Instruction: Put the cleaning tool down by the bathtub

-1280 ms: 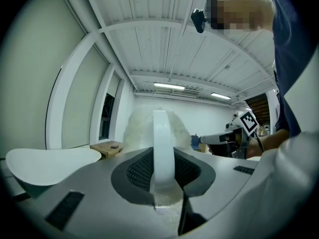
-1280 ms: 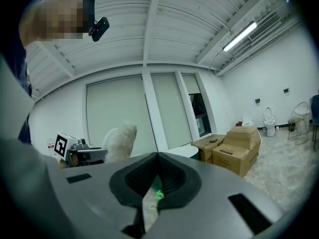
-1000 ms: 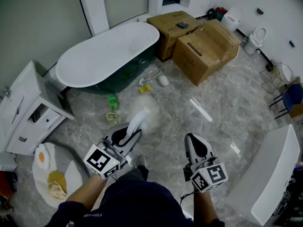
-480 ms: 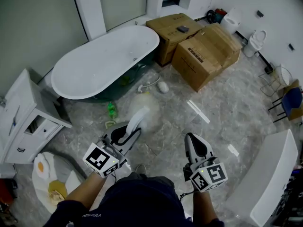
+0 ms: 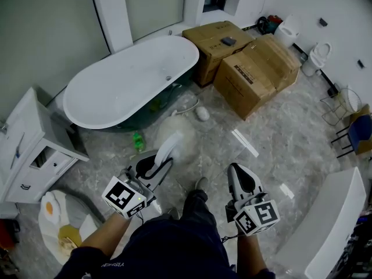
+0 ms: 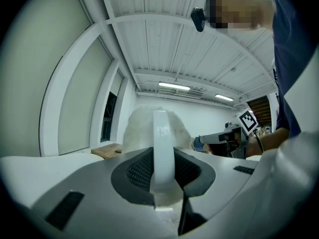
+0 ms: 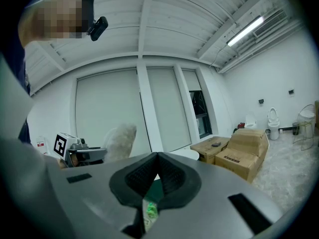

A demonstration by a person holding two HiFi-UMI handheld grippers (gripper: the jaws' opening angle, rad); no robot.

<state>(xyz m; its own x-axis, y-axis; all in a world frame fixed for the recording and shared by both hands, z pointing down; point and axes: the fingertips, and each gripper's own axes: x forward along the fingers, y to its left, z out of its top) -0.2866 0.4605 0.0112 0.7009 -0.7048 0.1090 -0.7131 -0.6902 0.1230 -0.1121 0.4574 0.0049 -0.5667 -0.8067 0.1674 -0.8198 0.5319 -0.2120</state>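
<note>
Two tools in view. The left tool [image 5: 153, 168] is clenched on the white handle of the cleaning tool [image 5: 172, 133], fluffy head toward 12 o'clock, short of the bathtub [image 5: 116, 92]. The right tool [image 5: 241, 180] is closed and empty. Risks: the thin handle could twist between the pads, or the head could knock the green bottle [image 5: 138, 139] at 11 o'clock.

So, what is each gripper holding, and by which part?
Left gripper: the duster, clamped by its white handle, fluffy head pointing forward. Right gripper: nothing; its fingers are shut.

The bathtub [image 5: 128, 80] and cleaning tool [image 5: 168, 143] are white, cardboard boxes [image 5: 256, 68] brown, floor [image 5: 279, 127] marbled grey.
</note>
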